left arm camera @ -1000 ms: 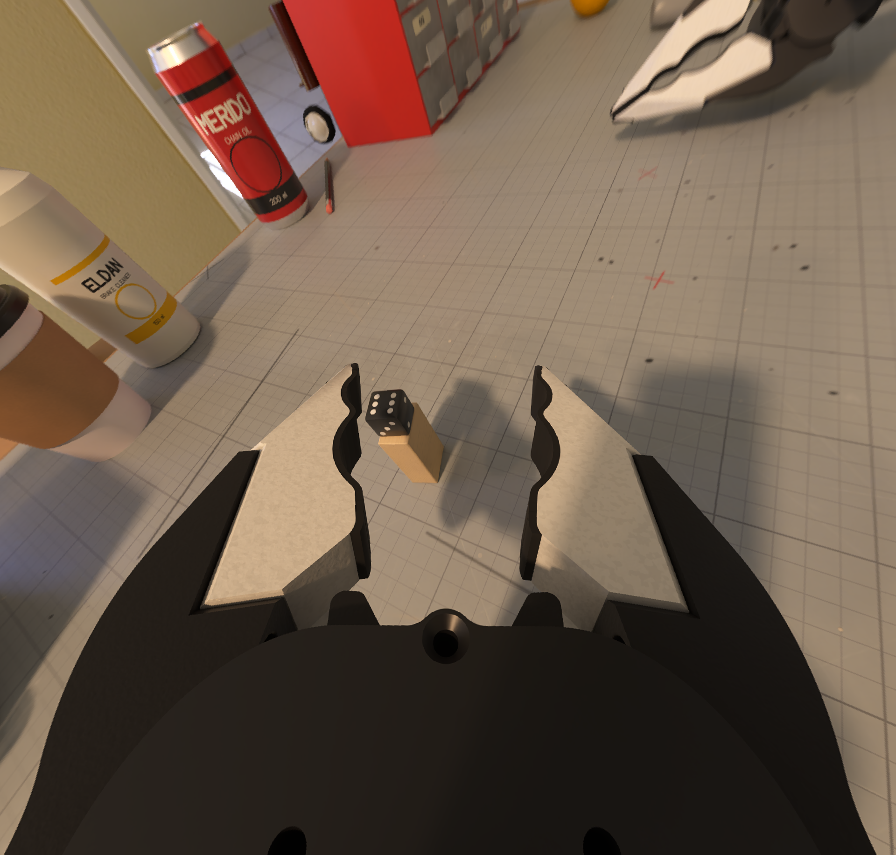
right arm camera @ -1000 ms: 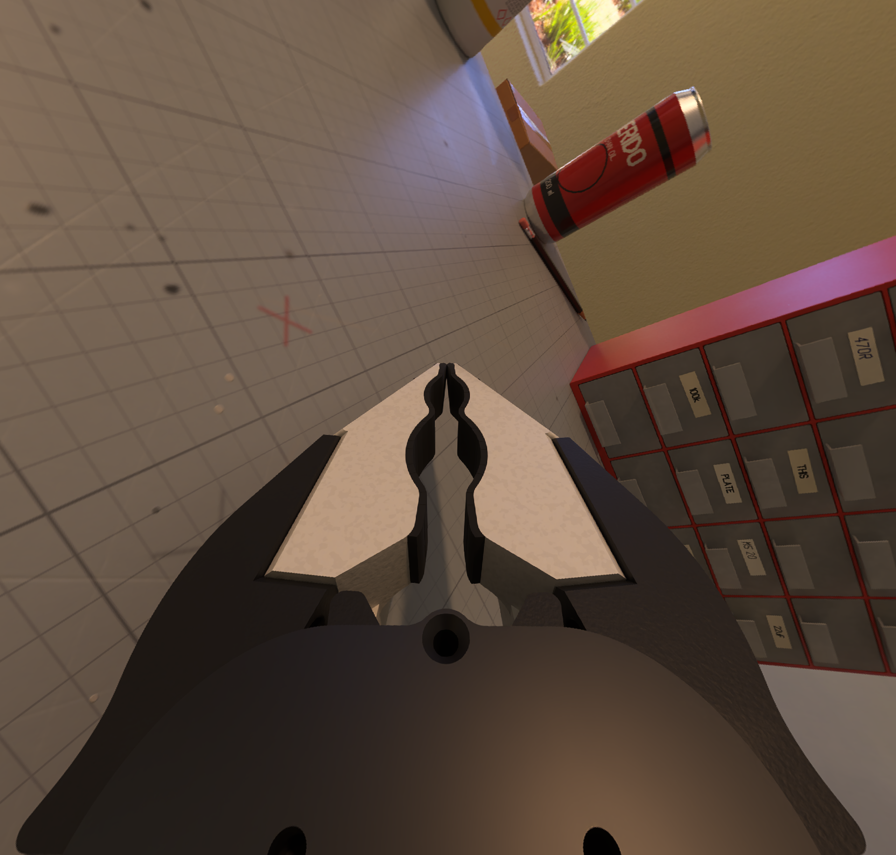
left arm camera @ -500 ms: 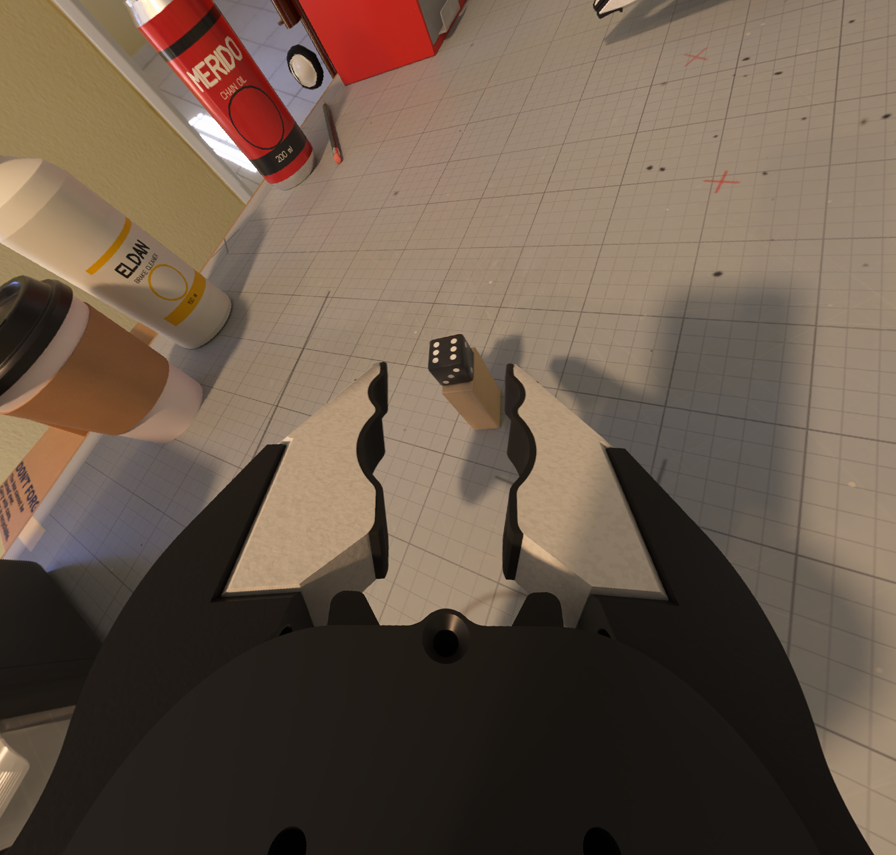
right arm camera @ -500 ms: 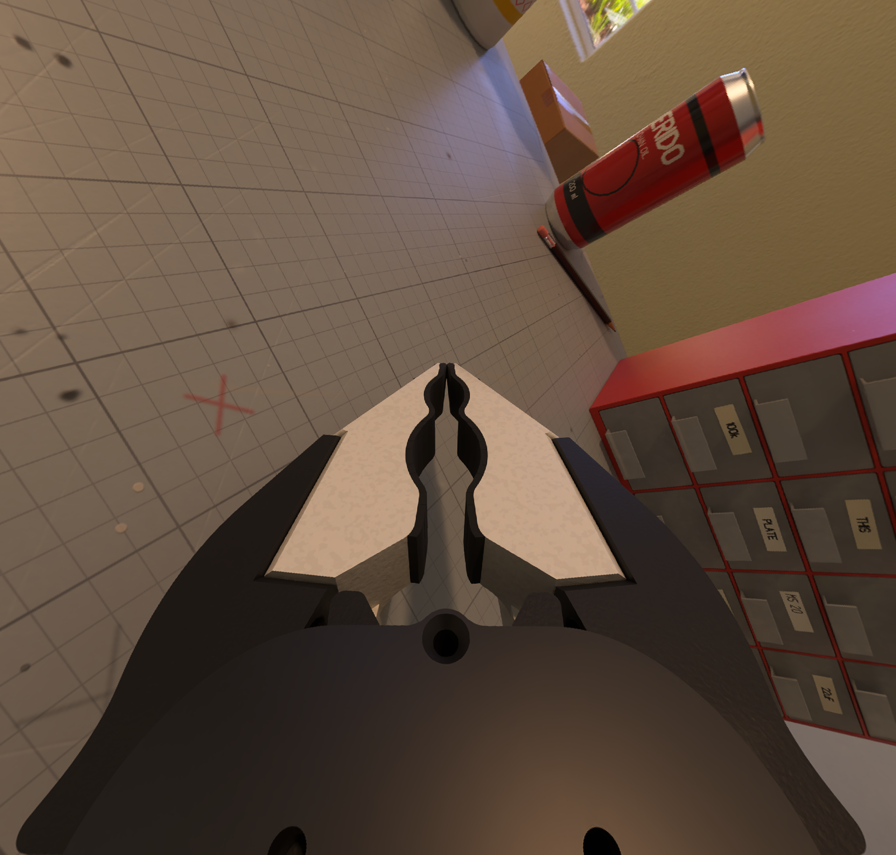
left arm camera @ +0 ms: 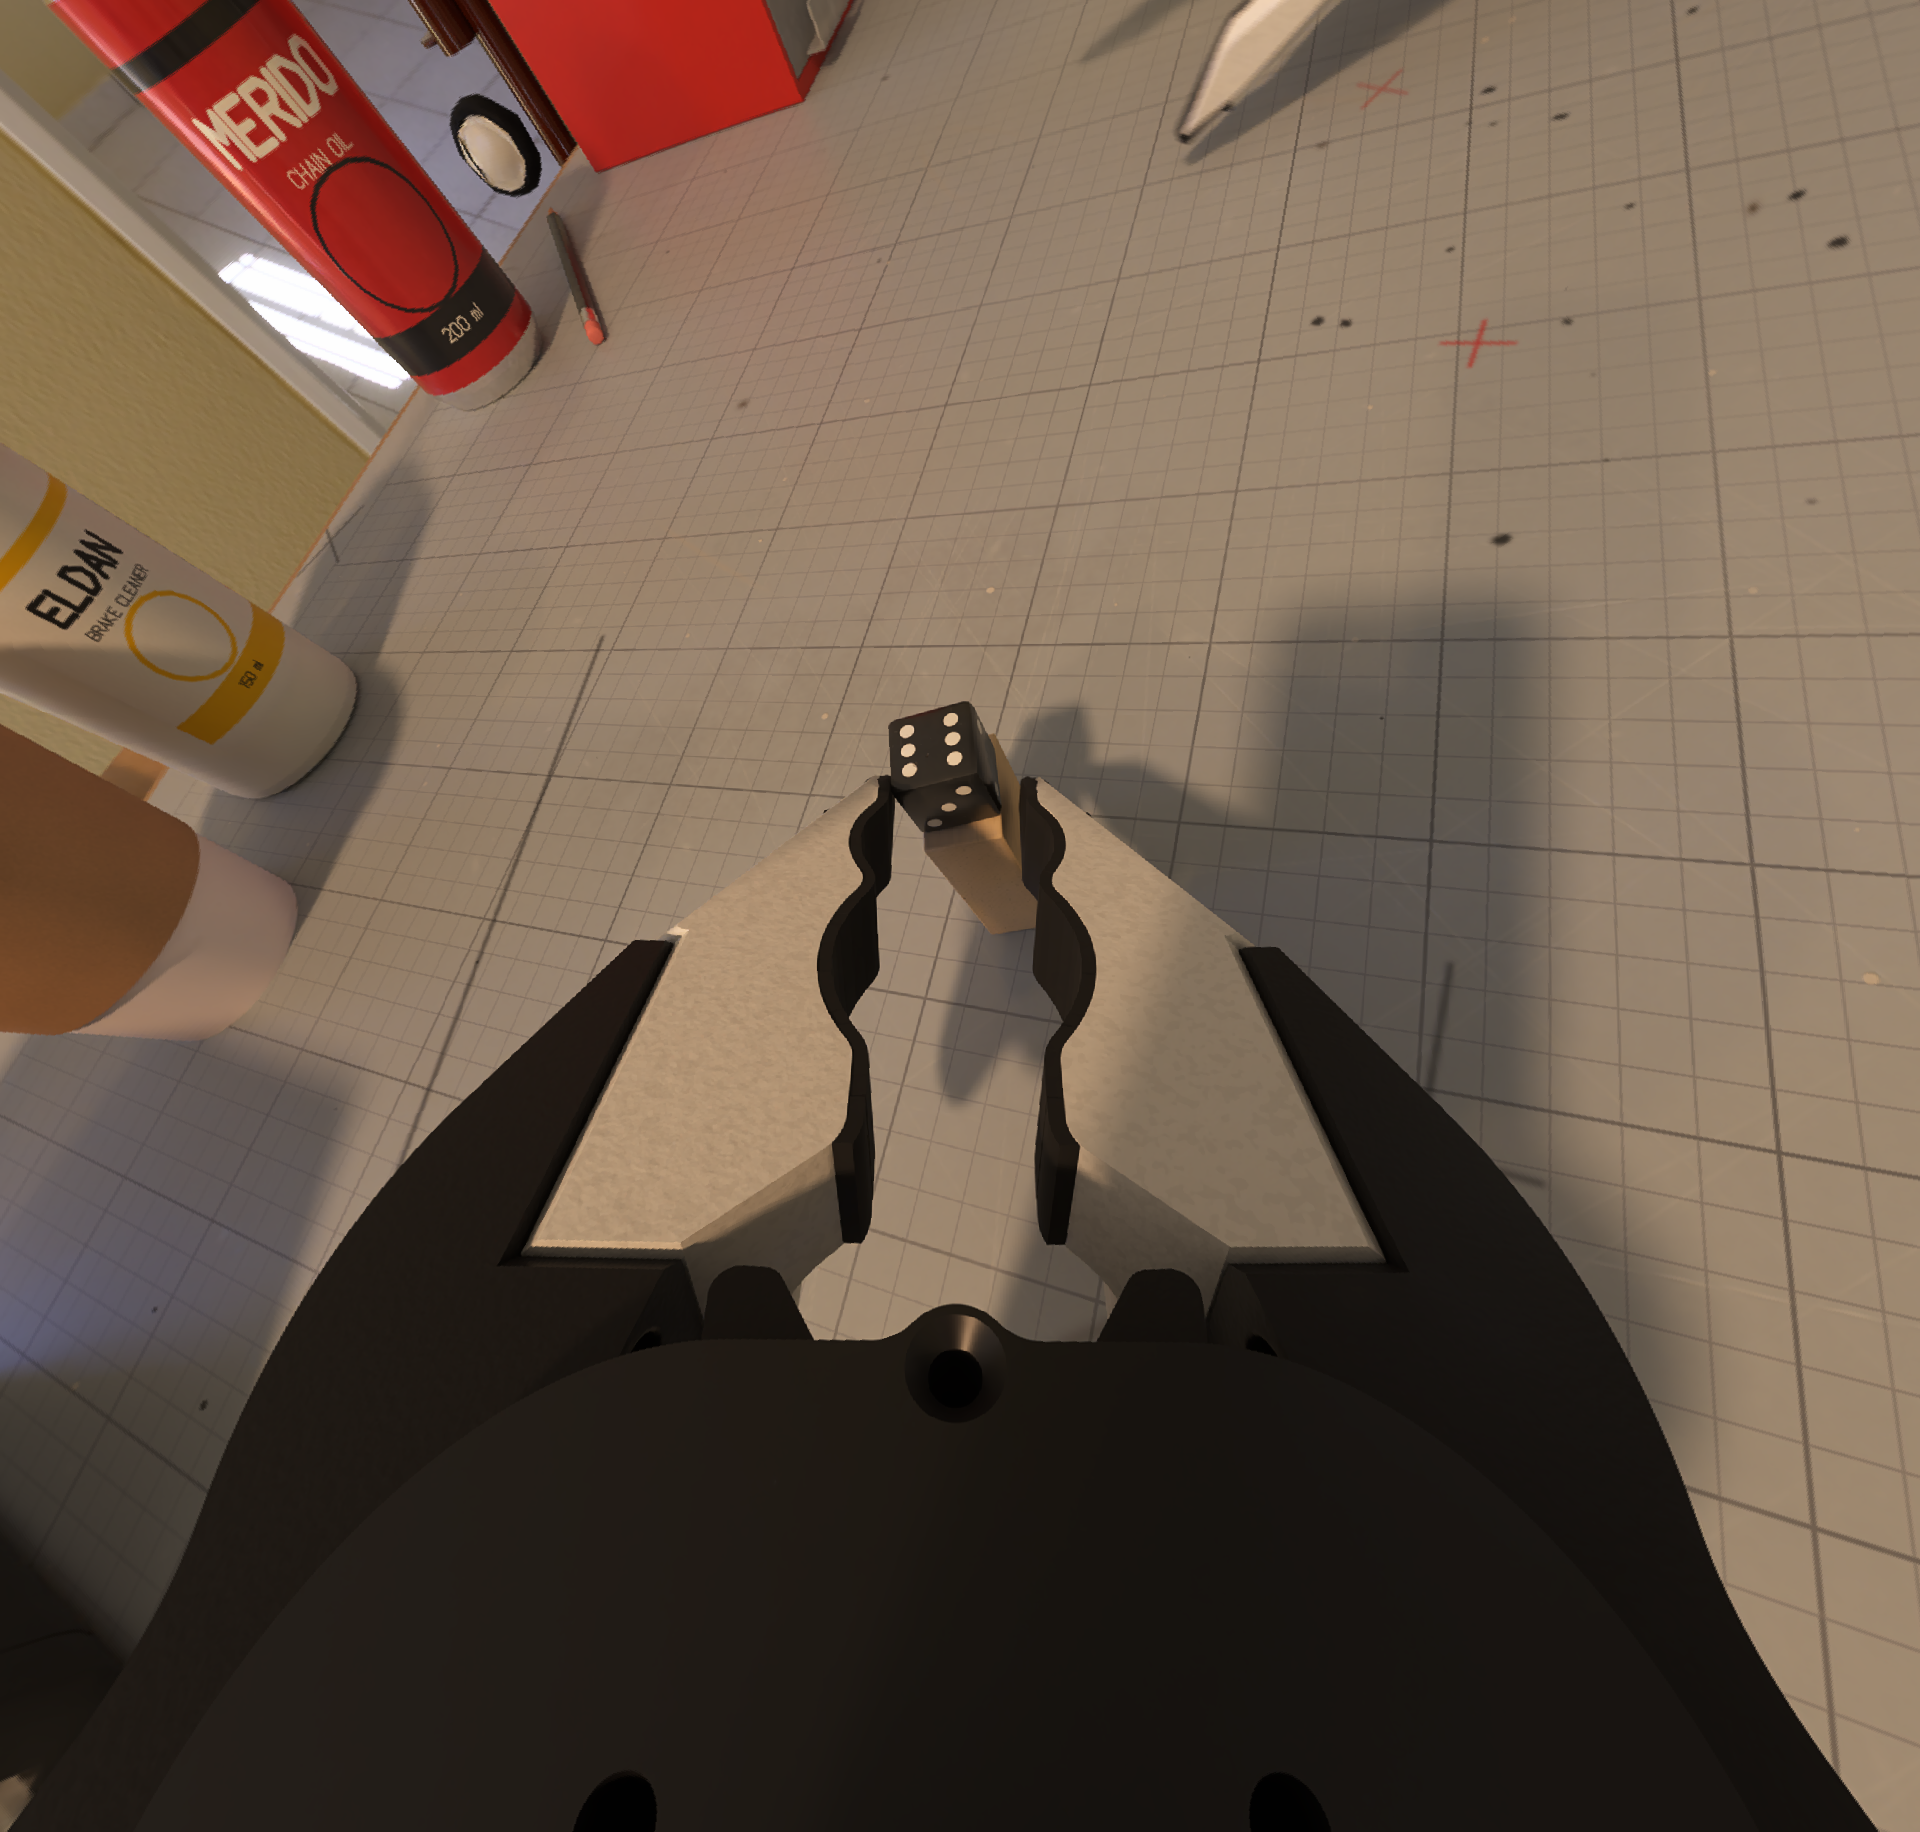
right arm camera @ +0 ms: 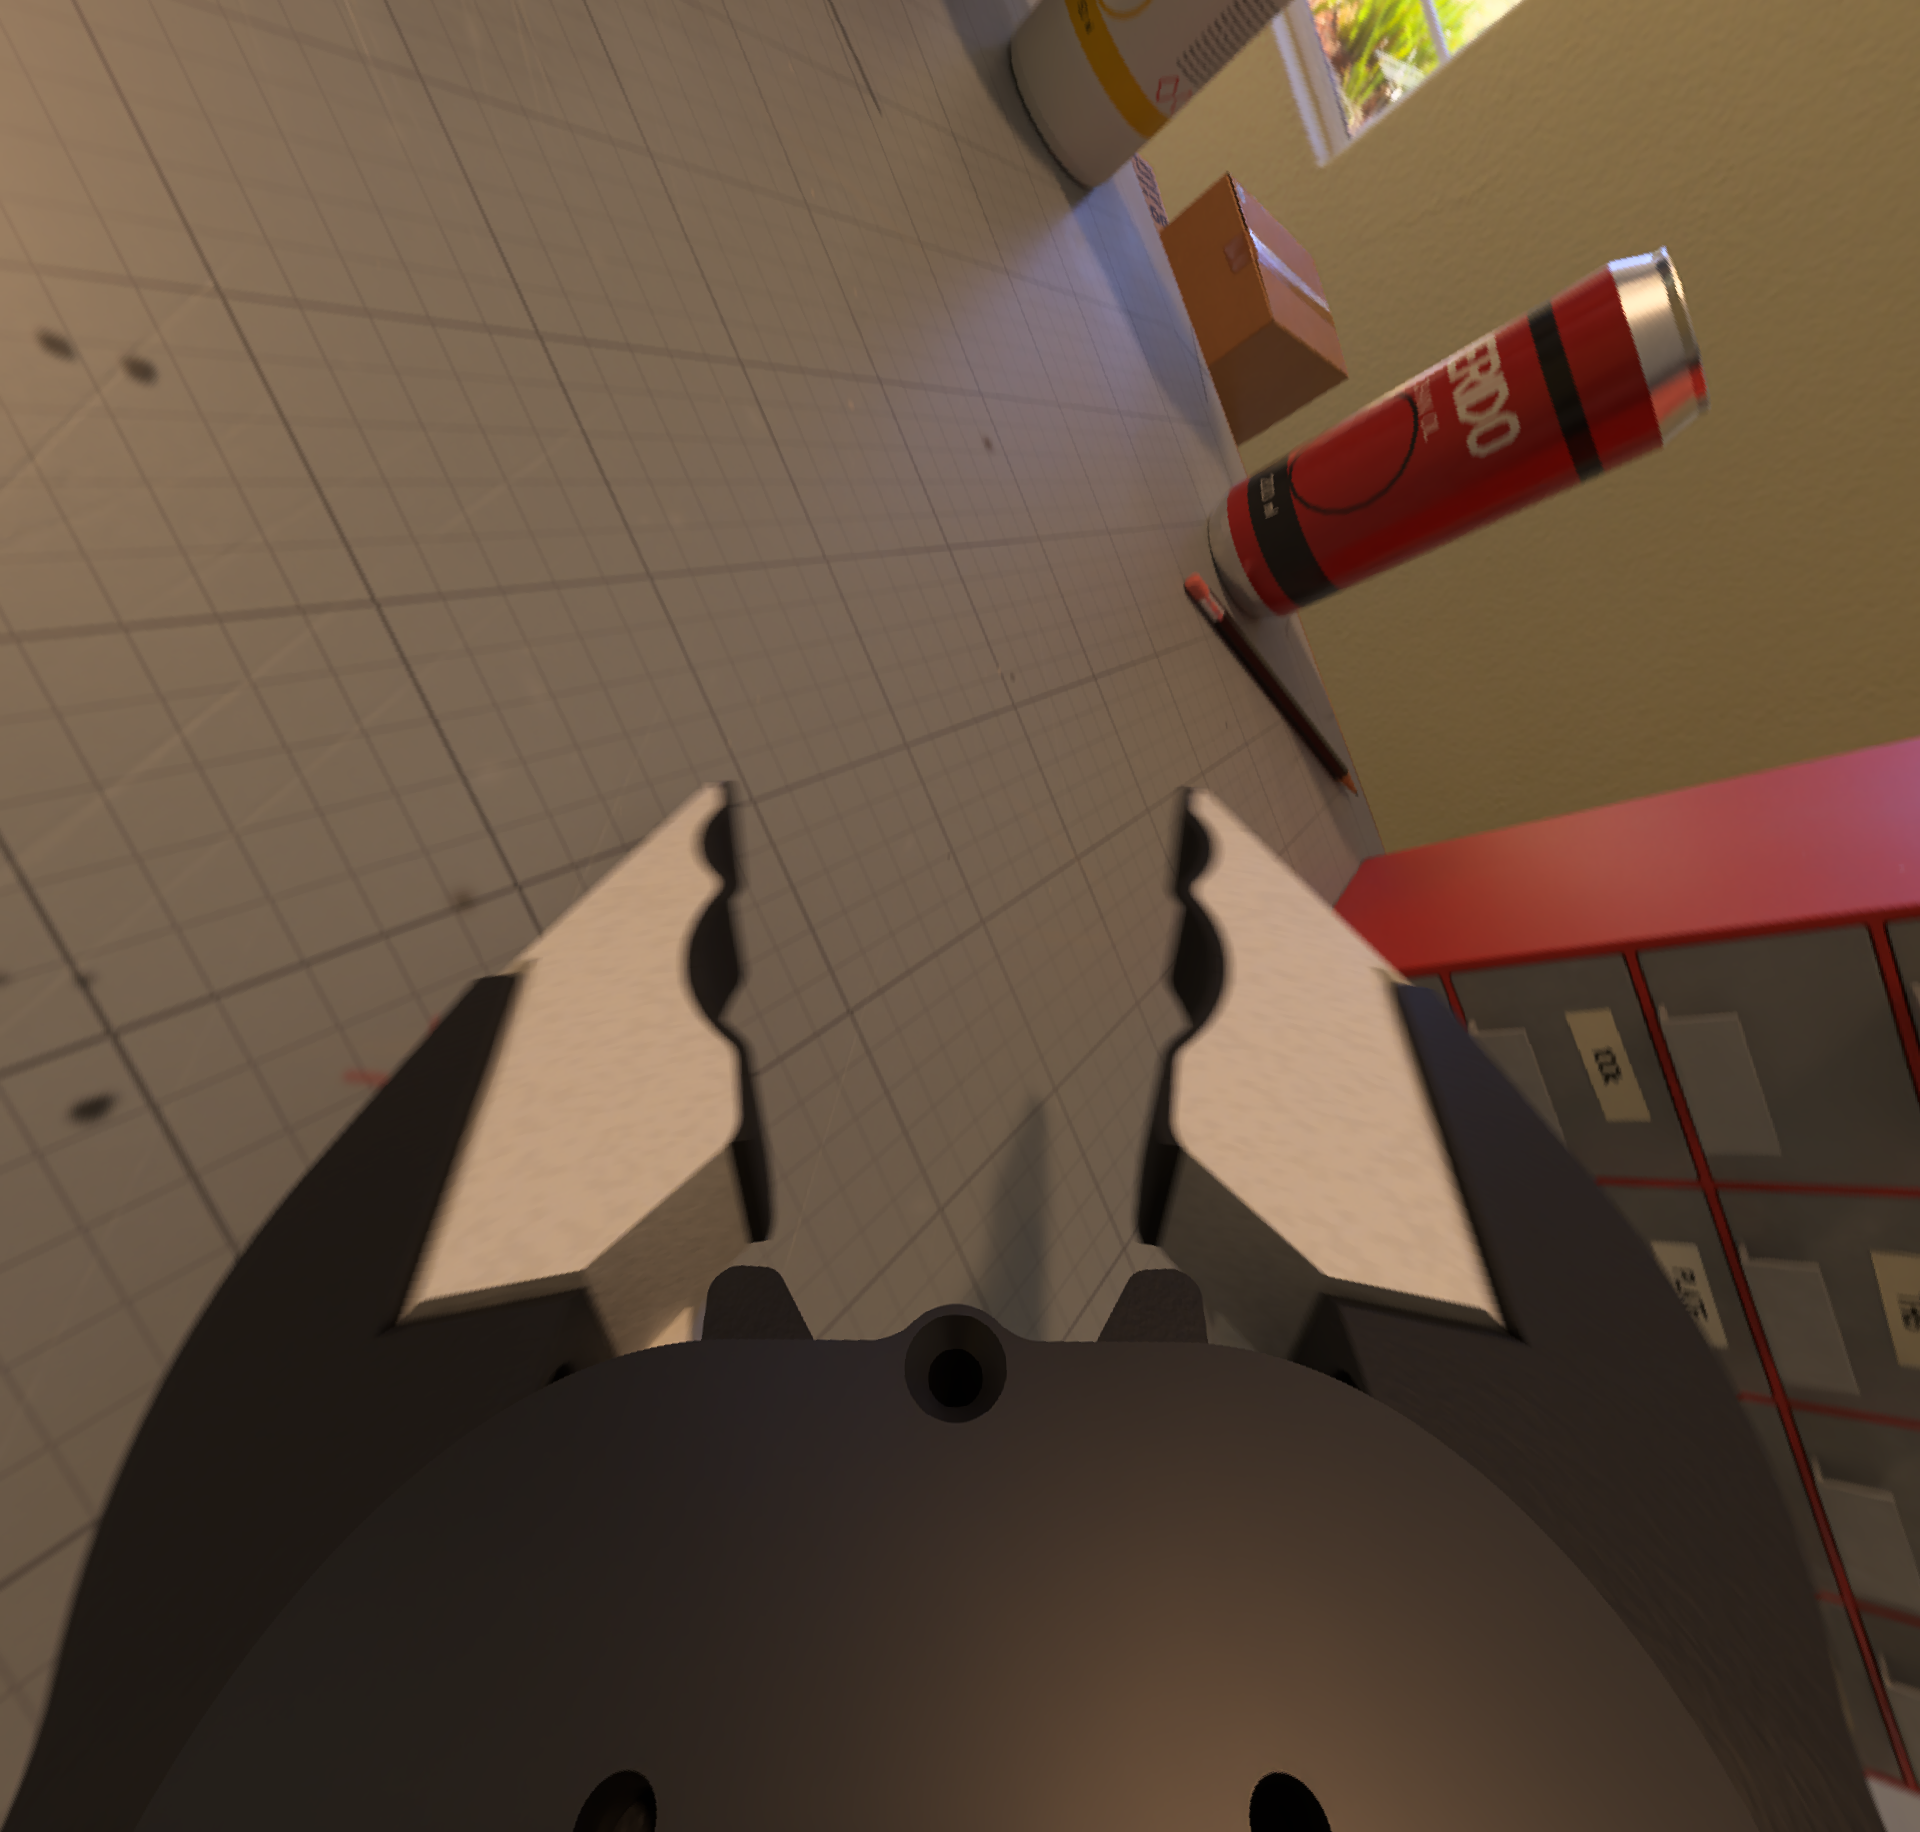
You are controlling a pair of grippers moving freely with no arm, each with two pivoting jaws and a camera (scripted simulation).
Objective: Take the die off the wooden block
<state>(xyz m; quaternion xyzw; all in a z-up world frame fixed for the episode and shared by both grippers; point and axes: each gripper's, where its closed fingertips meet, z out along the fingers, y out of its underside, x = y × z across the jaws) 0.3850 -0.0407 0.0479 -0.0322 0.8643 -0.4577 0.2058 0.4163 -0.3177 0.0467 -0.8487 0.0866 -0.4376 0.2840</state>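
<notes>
A black die (left arm camera: 940, 759) with white pips sits on top of a small upright wooden block (left arm camera: 982, 873) on the grey grid mat (left arm camera: 1143, 494). My left gripper (left arm camera: 956, 800) has its fingers closed in on the block's sides just below the die. My right gripper (right arm camera: 956, 806) is open and empty, tilted sideways low over the mat. It also shows far off at the top right of the left wrist view (left arm camera: 1278, 26). The die and block do not show in the right wrist view.
A red can (left arm camera: 312, 182), a white bottle (left arm camera: 177, 639) and a brown paper cup (left arm camera: 104, 899) stand along the left edge. A red drawer cabinet (left arm camera: 644, 16) and a pencil (left arm camera: 577, 276) lie beyond. A cardboard box (right arm camera: 1257, 307) sits by the wall.
My left gripper moved forward and narrowed its jaws around the block under the die. My right gripper went from shut to open and shifted along the mat.
</notes>
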